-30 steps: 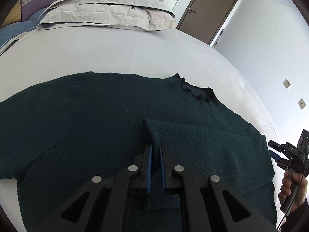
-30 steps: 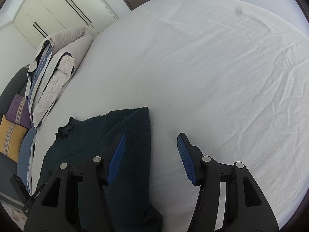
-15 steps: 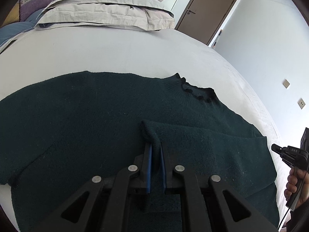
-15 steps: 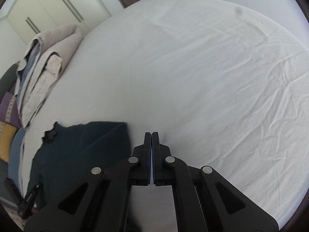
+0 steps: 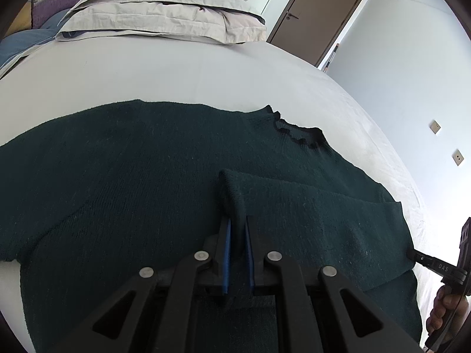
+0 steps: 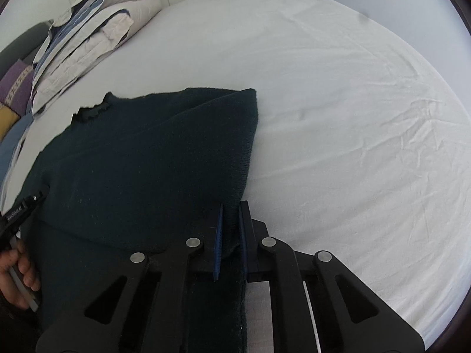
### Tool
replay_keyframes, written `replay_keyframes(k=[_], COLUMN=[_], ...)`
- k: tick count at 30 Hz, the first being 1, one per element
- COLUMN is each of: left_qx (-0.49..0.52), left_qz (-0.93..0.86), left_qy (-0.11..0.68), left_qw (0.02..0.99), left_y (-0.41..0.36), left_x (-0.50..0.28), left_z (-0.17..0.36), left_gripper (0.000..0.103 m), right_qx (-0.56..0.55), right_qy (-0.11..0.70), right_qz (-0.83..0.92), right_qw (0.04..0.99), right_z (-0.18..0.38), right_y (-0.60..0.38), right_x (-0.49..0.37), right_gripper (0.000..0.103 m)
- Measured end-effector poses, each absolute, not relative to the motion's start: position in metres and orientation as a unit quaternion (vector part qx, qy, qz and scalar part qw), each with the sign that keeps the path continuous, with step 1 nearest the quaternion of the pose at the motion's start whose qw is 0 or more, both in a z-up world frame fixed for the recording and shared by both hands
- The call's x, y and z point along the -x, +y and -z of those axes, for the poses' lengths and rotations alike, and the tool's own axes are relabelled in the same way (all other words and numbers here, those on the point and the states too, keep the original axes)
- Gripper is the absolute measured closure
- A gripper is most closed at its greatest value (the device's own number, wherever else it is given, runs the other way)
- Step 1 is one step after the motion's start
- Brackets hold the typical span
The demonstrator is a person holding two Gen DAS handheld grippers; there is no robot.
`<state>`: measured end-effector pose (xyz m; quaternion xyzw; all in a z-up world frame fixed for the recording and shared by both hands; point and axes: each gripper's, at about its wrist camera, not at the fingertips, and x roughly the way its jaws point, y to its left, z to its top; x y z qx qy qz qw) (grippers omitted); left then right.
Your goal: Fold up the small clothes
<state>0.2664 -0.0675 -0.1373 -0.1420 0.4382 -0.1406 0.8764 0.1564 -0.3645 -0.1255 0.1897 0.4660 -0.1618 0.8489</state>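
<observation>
A dark green knitted sweater (image 5: 147,176) lies flat on the white bed (image 5: 176,82), frilled collar (image 5: 297,132) at the far right. One sleeve (image 5: 309,206) is folded across its body. My left gripper (image 5: 237,229) is shut on the cuff end of that folded sleeve. In the right wrist view the sweater (image 6: 141,161) fills the left half, and my right gripper (image 6: 231,214) is shut on the sweater's folded right edge. The right gripper also shows in the left wrist view (image 5: 426,260), at the sweater's right edge.
Folded grey and blue bedding (image 5: 164,14) is stacked at the head of the bed, also in the right wrist view (image 6: 85,35). Cushions (image 6: 14,94) lie at the far left. A brown door (image 5: 318,17) stands beyond the bed. White sheet (image 6: 353,117) spreads right of the sweater.
My right gripper was open a second ago, closed empty over the sheet, then moved left and now grips the sweater's right edge. My left gripper keeps its hold on the sleeve.
</observation>
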Motion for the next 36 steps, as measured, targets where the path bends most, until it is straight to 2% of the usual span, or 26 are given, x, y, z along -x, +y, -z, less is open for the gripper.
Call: replay_keyframes(k=[2,12,14,17,19,21,23,24,26,27,29,31,36], left_qx=[0.140,0.161,0.168,0.168,0.170,0.173,0.179,0.185,0.205,0.209,0.228,0.251,0.314], left_qz=[0.141,0.142,0.143,0.145,0.146,0.147,0.150,0.154,0.170,0.166,0.148,0.138,0.049], left_qy=[0.439,0.433,0.430,0.430,0.428,0.425,0.428,0.431,0.442,0.439,0.418,0.387,0.344], left_qw=[0.876,0.876,0.875,0.875,0.876,0.876,0.873,0.869,0.857,0.858,0.867,0.876,0.883], left_y=[-0.070,-0.063,-0.060,-0.062,-0.063,-0.062,-0.060,-0.058,-0.050,-0.042,-0.018,0.016,0.140], left_x=[-0.264,-0.264,-0.263,-0.264,-0.264,-0.263,-0.264,-0.266,-0.269,-0.267,-0.256,-0.240,-0.188], left_z=[0.137,0.141,0.143,0.146,0.146,0.147,0.148,0.148,0.143,0.136,0.120,0.100,0.084], left_gripper=[0.093,0.088,0.087,0.086,0.086,0.086,0.086,0.085,0.077,0.072,0.041,0.033,0.034], right_qx=[-0.194,-0.184,-0.187,-0.214,-0.207,-0.179,-0.182,-0.175,-0.149,-0.149,-0.157,-0.151,-0.170], right_qy=[0.467,0.464,0.454,0.399,0.409,0.444,0.493,0.466,0.461,0.458,0.436,0.408,0.359], right_qz=[0.170,0.161,0.190,0.154,0.110,0.104,0.104,0.108,0.114,0.123,0.123,0.116,0.062], right_qw=[0.846,0.851,0.850,0.878,0.882,0.872,0.844,0.861,0.867,0.868,0.878,0.893,0.916], right_z=[0.125,0.134,0.116,0.086,0.083,0.101,0.143,0.145,0.132,0.124,0.105,0.082,0.038], right_y=[-0.376,-0.377,-0.378,-0.369,-0.352,-0.335,-0.332,-0.328,-0.315,-0.311,-0.303,-0.289,-0.245], right_x=[-0.154,-0.148,-0.139,-0.131,-0.143,-0.158,-0.169,-0.164,-0.159,-0.156,-0.146,-0.135,-0.115], right_gripper=[0.102,0.099,0.081,0.079,0.079,0.078,0.066,0.066,0.058,0.058,0.058,0.058,0.053])
